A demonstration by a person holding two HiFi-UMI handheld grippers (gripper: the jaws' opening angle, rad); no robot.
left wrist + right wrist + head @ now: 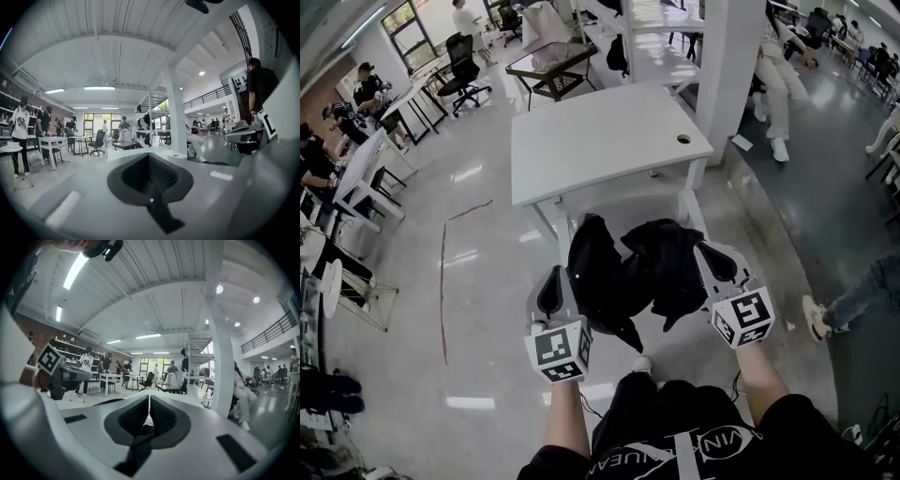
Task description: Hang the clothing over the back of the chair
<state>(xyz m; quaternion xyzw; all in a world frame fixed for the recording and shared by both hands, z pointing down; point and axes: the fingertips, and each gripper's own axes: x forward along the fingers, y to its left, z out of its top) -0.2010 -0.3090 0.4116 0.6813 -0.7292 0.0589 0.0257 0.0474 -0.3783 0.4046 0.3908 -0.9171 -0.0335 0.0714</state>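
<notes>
A black garment (pixel 628 272) hangs bunched in the air between my two grippers, just in front of me. At its left edge my left gripper (pixel 559 281) is shut on it, and my right gripper (pixel 710 255) is shut on its right edge. Under the garment shows a white chair (pixel 614 208), pushed up to a white table (pixel 600 141). In the left gripper view the left gripper (pixel 149 157) has its jaws together, with a dark strip of cloth below the pads. The right gripper view shows the right gripper (pixel 149 399) closed, dark cloth in the slit.
A white pillar (pixel 727 56) stands by the table's right corner. A seated person (pixel 778 75) is beyond it, and someone's foot (pixel 814 319) is on the floor at the right. Desks and black office chairs (pixel 461 70) line the left and back.
</notes>
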